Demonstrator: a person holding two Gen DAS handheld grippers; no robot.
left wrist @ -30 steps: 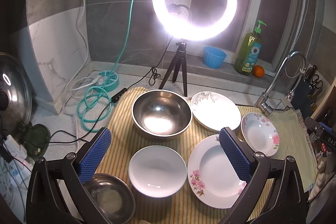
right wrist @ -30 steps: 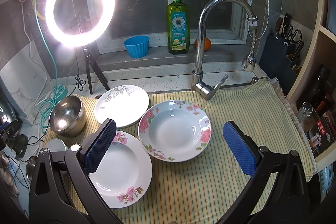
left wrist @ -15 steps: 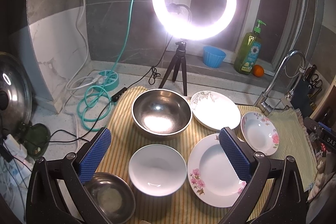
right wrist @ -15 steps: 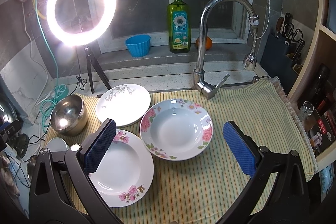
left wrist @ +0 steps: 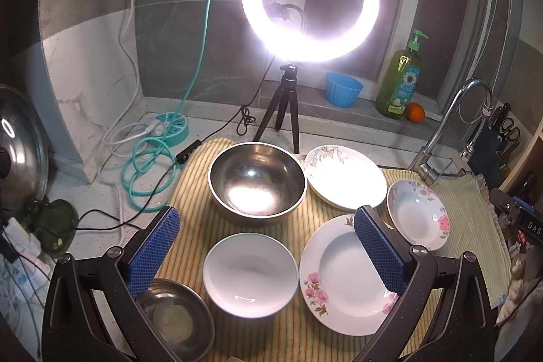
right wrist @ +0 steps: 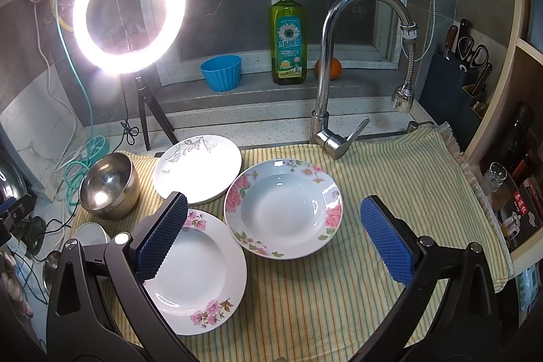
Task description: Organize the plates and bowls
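Note:
On the striped cloth lie a big steel bowl (left wrist: 256, 182) (right wrist: 108, 187), a white bowl (left wrist: 250, 273), a small steel bowl (left wrist: 171, 316), a leaf-pattern plate (left wrist: 346, 177) (right wrist: 198, 168), a large pink-flower plate (left wrist: 342, 273) (right wrist: 197, 270) and a deep flower plate (left wrist: 417, 212) (right wrist: 283, 207). My left gripper (left wrist: 266, 246) is open and empty, hovering above the white bowl. My right gripper (right wrist: 273, 236) is open and empty, above the deep flower plate.
A lit ring light on a tripod (left wrist: 310, 0) stands behind the bowls. A faucet (right wrist: 334, 63) rises behind the plates. Soap bottle (right wrist: 287, 33), blue cup (right wrist: 221, 72) and orange sit on the sill. Cables (left wrist: 146, 168) lie left; a knife block (right wrist: 454, 80) stands right.
Both views shifted only slightly; the right gripper has drifted a little left and nearer the plates. Nothing on the cloth has moved, and both grippers stay open.

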